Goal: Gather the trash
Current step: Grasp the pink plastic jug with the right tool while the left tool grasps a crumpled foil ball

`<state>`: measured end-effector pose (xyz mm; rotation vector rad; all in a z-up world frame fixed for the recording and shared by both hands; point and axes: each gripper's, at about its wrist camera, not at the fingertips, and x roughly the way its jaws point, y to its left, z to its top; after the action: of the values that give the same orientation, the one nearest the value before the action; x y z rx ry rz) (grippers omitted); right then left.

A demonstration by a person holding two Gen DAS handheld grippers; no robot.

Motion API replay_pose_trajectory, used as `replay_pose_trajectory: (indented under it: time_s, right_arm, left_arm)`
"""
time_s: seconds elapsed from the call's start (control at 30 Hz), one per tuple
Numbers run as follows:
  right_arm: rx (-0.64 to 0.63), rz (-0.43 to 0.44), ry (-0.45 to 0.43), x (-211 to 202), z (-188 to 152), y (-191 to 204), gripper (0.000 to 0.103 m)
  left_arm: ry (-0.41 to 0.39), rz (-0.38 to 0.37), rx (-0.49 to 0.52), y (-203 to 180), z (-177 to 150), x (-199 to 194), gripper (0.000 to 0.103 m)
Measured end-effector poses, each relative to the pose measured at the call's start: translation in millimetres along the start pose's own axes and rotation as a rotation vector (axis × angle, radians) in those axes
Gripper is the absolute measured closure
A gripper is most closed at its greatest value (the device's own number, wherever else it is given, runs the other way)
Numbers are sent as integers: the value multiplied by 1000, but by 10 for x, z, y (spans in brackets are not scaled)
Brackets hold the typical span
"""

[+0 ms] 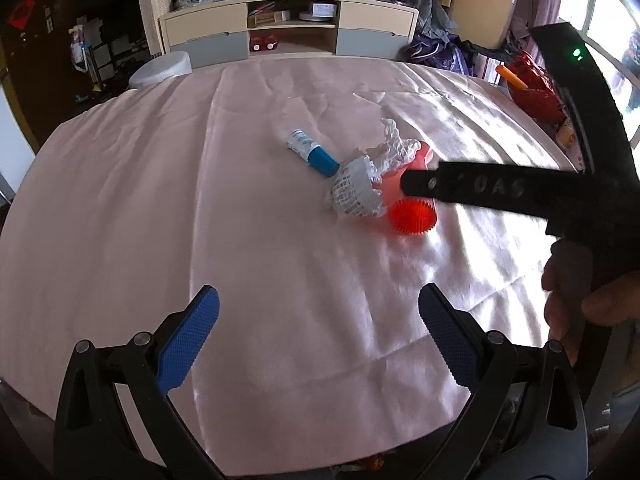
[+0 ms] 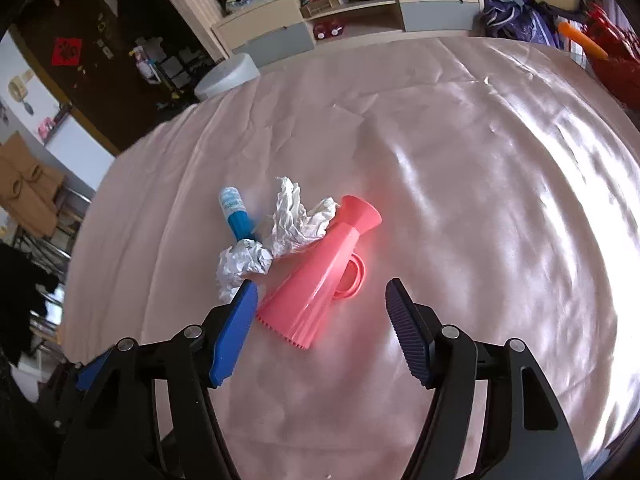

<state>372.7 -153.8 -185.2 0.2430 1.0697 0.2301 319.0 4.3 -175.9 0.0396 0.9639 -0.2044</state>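
Right gripper [image 2: 320, 308], jaws spread wide, hangs just above the wide ribbed end of the pink plastic funnel-shaped cup [image 2: 320, 272], which lies on its side on the pink satin tablecloth [image 2: 480, 160]. My left fingertip [image 2: 240, 312] sits just beside the crumpled foil ball [image 2: 242, 266]; a second crumpled foil wrapper [image 2: 296, 220] rests against the cup's narrow flared end, and a blue-capped tube [image 2: 236, 216] lies touching the foil. Left gripper [image 1: 320, 320], also spread and holding nothing, waits well back from the cluster. I judge the foil light, soft and crushable: it should yield to a pinch across its bulk, though a loose edge may tear or slip. The cup looks stiff and smooth; its taper could squirt from the pads, so I would grip near the small handle at mid-body.
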Motion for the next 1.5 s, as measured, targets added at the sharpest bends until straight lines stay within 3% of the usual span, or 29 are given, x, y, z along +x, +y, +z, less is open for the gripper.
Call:
replay_pose_trajectory:
  time_s: [0.3,0.37,0.53,0.73,1.03,1.2,1.5]
  right_arm:
    - [37,-86,-2,71,124,-241,38]
    - [39,-106,-10,54,137,-338,46]
    - [49,-127,-27,7,155,-575,53]
    - [6,-109,-45,-36,140,-680,56]
    - [-7,-86,-63,-140,112,-710,59]
    - [-9,-76,-74,-281,107,-680,61]
    - [-31,-39,-157,-916,86,-465,62]
  left_arm:
    - [12,-6,4,-47,77,192,9]
    - [7,-8,8,-65,112,221,9]
    - [-5,-17,26,-136,250,311,15]
    - [4,-31,36,-222,417,519,33]
    - [27,-42,40,-269,426,609,83]
    - [11,-22,45,-274,391,453,87]
    - [-82,27,26,-217,436,-291,88]
